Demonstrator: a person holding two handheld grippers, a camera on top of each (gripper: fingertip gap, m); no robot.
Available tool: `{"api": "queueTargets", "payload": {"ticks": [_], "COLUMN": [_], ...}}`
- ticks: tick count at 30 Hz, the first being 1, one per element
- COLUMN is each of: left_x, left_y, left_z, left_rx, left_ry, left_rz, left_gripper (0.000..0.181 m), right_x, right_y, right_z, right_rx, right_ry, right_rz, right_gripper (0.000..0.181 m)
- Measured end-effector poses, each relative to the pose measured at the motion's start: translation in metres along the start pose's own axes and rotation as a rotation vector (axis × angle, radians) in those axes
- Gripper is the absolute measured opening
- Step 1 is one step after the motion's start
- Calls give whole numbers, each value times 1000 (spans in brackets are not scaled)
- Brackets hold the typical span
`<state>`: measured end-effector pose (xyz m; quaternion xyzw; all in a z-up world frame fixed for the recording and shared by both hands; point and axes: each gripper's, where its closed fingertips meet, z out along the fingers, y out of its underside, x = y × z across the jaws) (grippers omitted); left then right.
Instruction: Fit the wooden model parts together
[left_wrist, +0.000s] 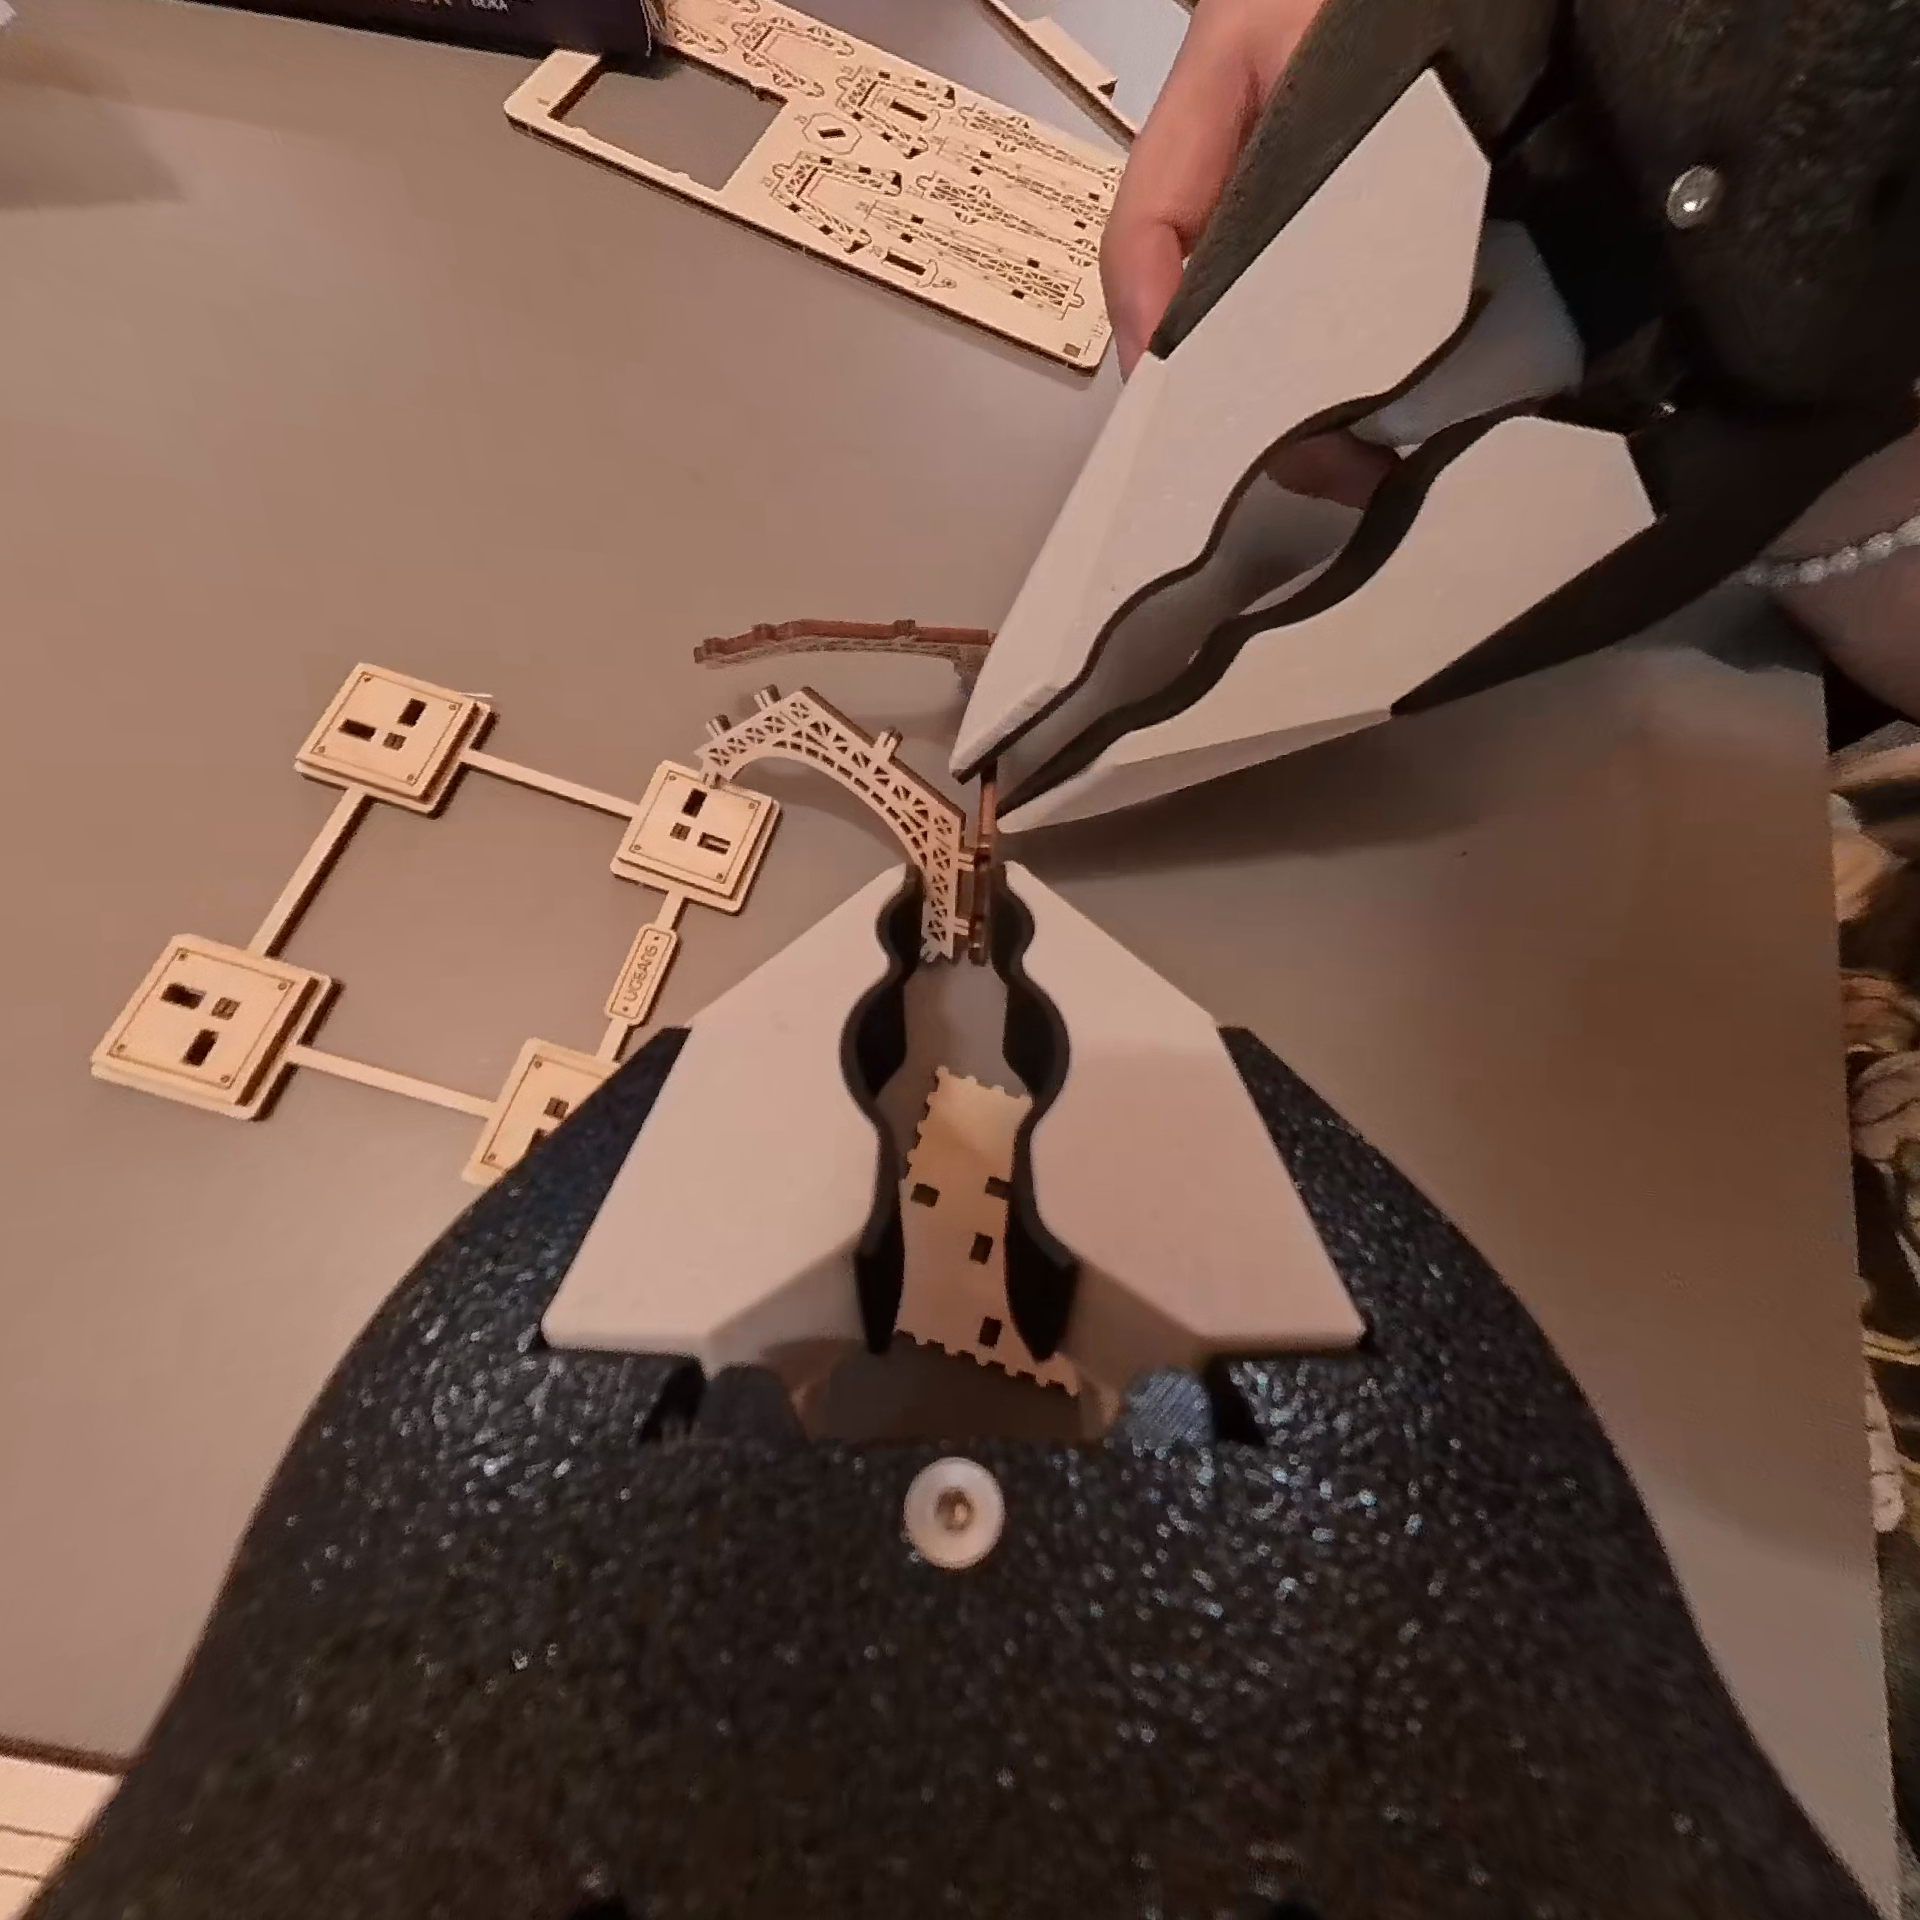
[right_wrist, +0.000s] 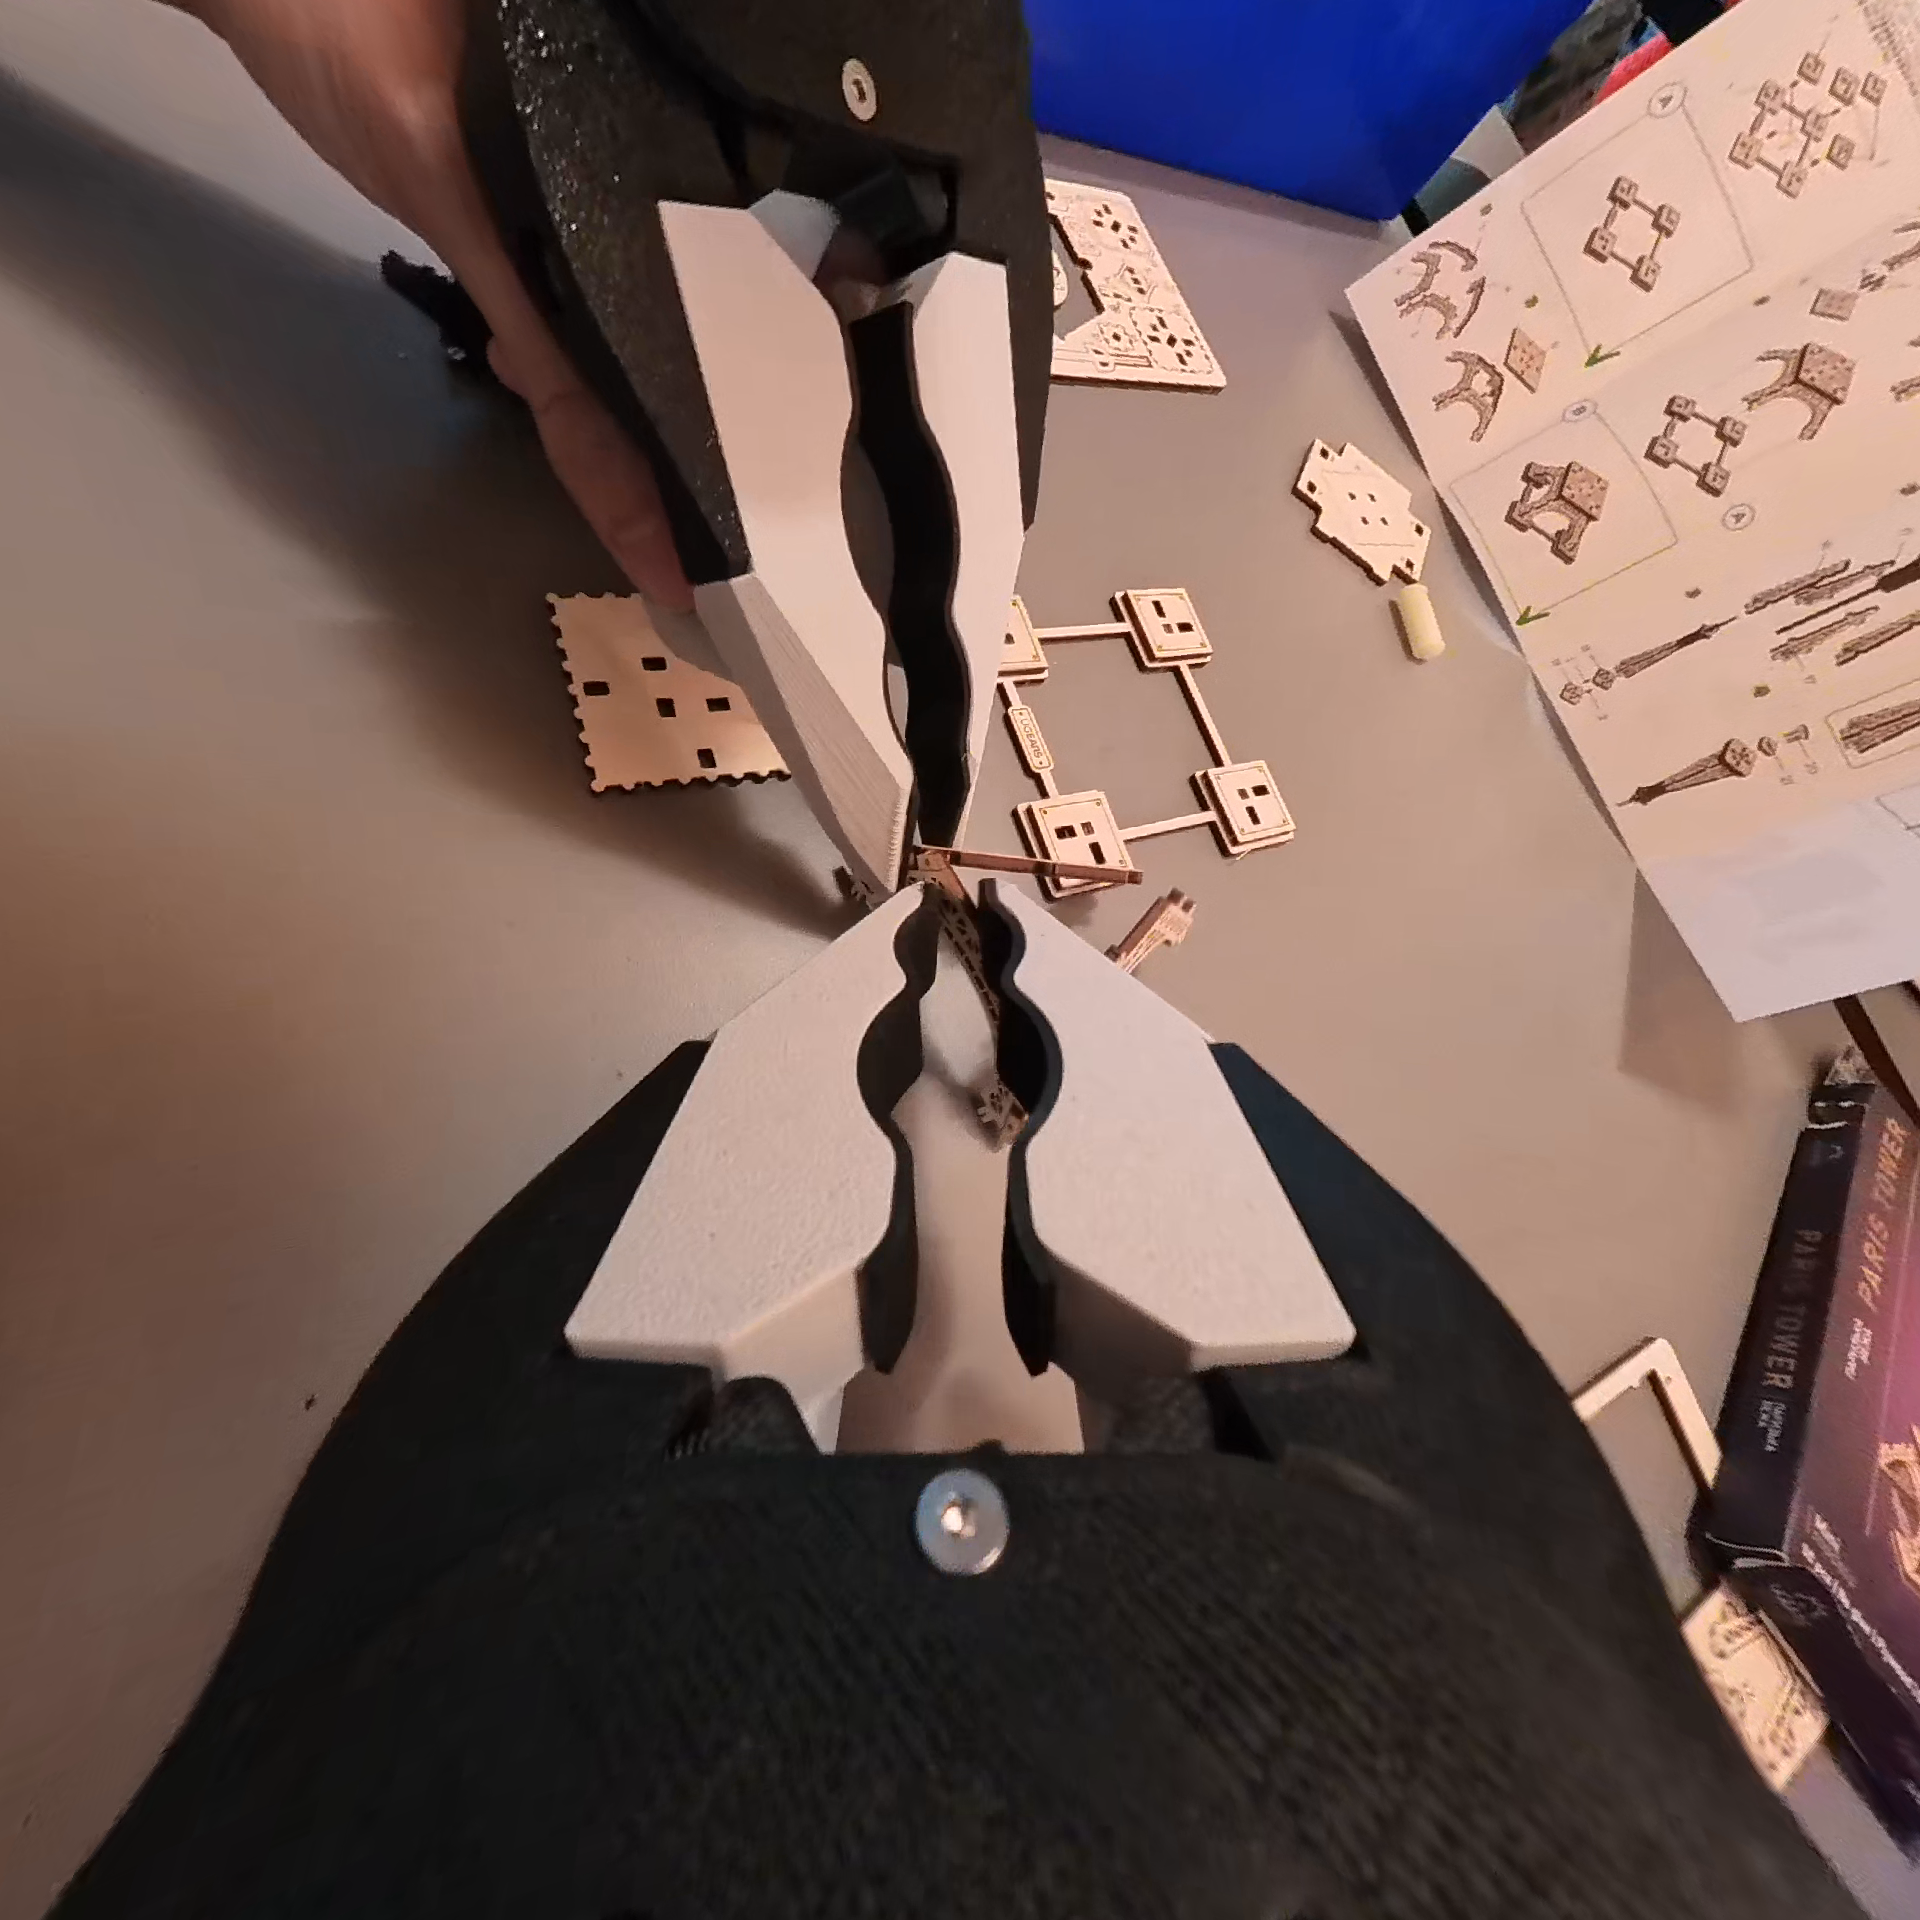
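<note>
My left gripper (left_wrist: 956, 885) is shut on one leg of a pale lattice arch (left_wrist: 831, 764), which shows face-on and stands up from the tips. My right gripper (left_wrist: 983, 792) comes in from the upper right and is shut on a second arch piece (left_wrist: 986, 826), seen edge-on. The two pieces touch at that leg, at a right angle. In the right wrist view my right gripper (right_wrist: 951, 902) holds its lattice arch (right_wrist: 979, 982) between the fingers. The left gripper (right_wrist: 921, 833) comes down from above with its arch (right_wrist: 1049, 864) edge-on. A hand holds each gripper.
On the grey table (left_wrist: 364, 468) lie a wooden base frame with four square pads (left_wrist: 416, 925), a notched square plate (right_wrist: 665, 717), a spare arch (left_wrist: 831, 642) and a parts sheet (left_wrist: 831, 177). An instruction sheet (right_wrist: 1662, 520), a dark box (right_wrist: 1818, 1351), a small stepped plate (right_wrist: 1361, 509) and a pale stick (right_wrist: 1418, 623) lie at the right. Both grippers' tips are close together, under 4 cm apart. Both grippers' tips are roughly 20 centimeters from the pale stick (right_wrist: 1418, 623).
</note>
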<state>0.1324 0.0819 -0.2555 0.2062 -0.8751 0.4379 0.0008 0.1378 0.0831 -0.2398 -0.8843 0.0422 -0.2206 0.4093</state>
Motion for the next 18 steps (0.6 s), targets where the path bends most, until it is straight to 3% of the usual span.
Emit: {"api": "queueTargets", "payload": {"ticks": [1,4,7,9,18], "left_x": [0,-1,5,0,2], "left_y": [0,0,1,2,5], "left_z": [0,0,0,-1,-6], "left_rx": [1,0,-7,-7,-27], "left_ry": [-1,23,127,133,202], "left_rz": [-1,-35,-107,-158,-107], "left_gripper": [10,10,23,11,10], "right_x": [0,0,1,0,-4], "right_y": [0,0,-1,-2,-3], "right_z": [0,0,1,2,0], "right_rx": [1,6,13,21,63], "right_ry": [1,-4,-8,-18,-57], "right_rz": [5,-2,3,5,33], "right_gripper": [5,5,5,5,5]}}
